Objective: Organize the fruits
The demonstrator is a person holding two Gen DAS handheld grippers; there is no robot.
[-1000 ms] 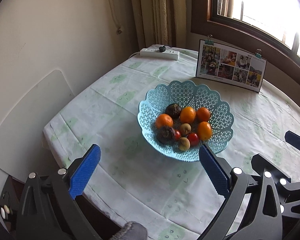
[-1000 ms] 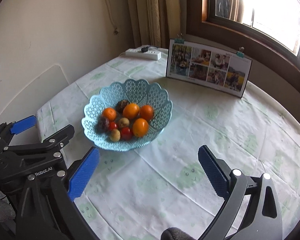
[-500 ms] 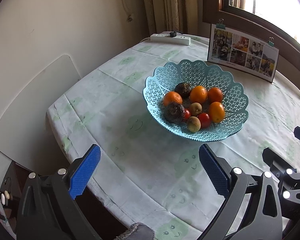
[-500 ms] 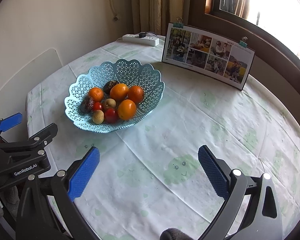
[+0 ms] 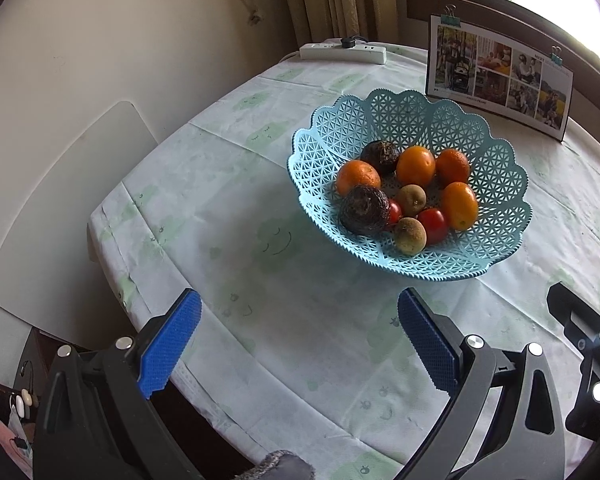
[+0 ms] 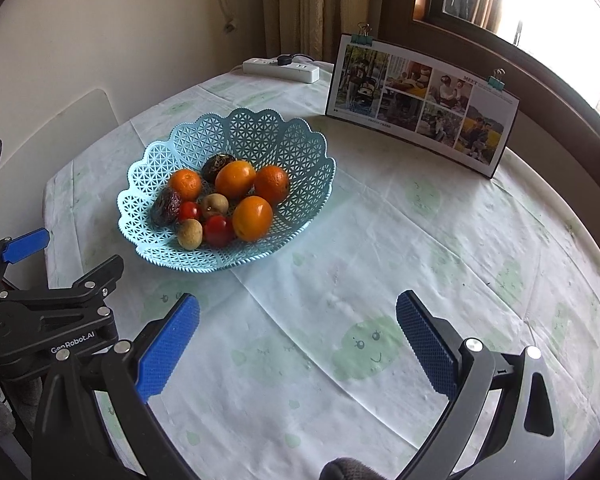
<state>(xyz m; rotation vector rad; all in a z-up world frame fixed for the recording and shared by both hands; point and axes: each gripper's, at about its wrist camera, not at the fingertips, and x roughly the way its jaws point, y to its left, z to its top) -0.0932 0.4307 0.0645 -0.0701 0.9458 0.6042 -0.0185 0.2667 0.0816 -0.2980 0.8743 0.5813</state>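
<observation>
I held my left gripper and right gripper wide apart and empty short of the basket of fruits on the table, judging reaching in came next.

Blue lattice plastic basket, matt; creased cloth covers the desk; fingers have rough blue pads.

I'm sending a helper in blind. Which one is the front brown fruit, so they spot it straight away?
On the round table sits a light blue lattice basket of fruit. At its near rim lies a small tan-brown round fruit, beside a red tomato: dull and rough-skinned, unlike its glossy neighbours.
</observation>
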